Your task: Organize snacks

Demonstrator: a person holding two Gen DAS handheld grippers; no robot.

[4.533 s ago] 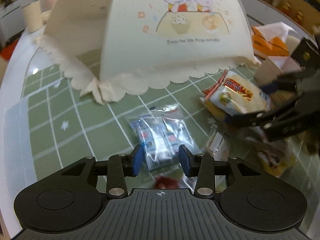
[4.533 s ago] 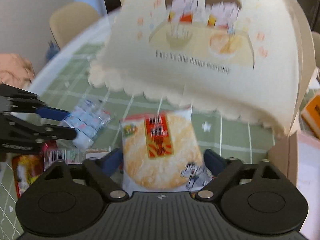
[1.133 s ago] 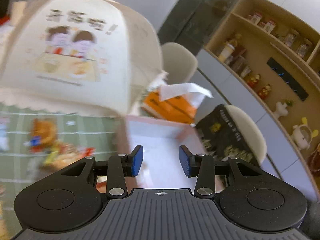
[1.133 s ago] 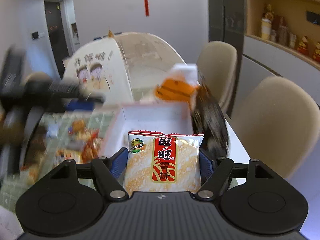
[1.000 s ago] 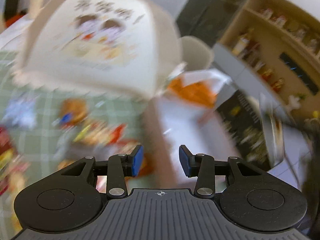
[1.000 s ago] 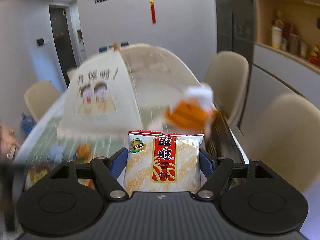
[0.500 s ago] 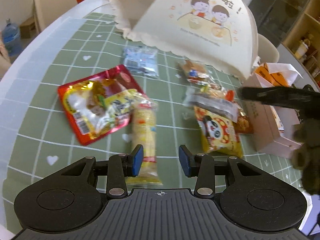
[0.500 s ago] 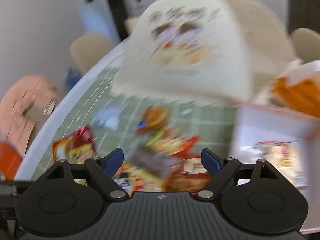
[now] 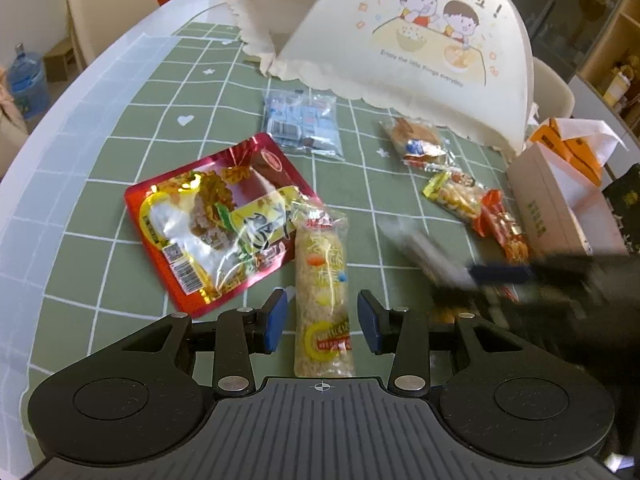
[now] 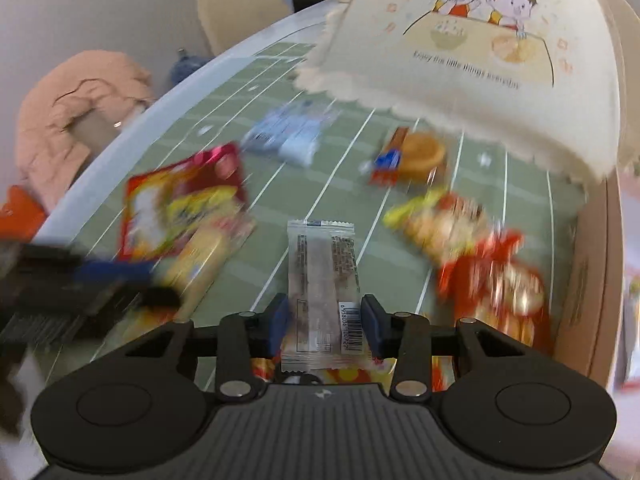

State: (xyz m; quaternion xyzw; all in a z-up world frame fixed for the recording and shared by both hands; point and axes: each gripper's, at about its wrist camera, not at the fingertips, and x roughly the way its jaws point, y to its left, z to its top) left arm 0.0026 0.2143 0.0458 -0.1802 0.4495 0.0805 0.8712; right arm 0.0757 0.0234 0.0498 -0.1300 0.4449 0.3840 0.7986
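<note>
Left gripper (image 9: pixel 320 316) straddles the long yellow rice-cracker pack (image 9: pixel 323 292) lying on the green grid tablecloth (image 9: pixel 120 184), pads narrow but clear of it. Right gripper (image 10: pixel 325 320) is closing on the clear barcode-labelled snack bar (image 10: pixel 323 280), pads at its edges.

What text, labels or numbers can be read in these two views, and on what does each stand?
"Enjoy the little things everyday" on the cream fabric food cover with two cartoon children.
Large Chinese characters above the children on that cover: visible, partly cut off.
Barcode digits on the clear grey-printed wrapper between the right gripper's closing jaws: too small to read surely.
Print on the long yellow rice-cracker pack and the red foil snack bag: too small or glared.
</note>
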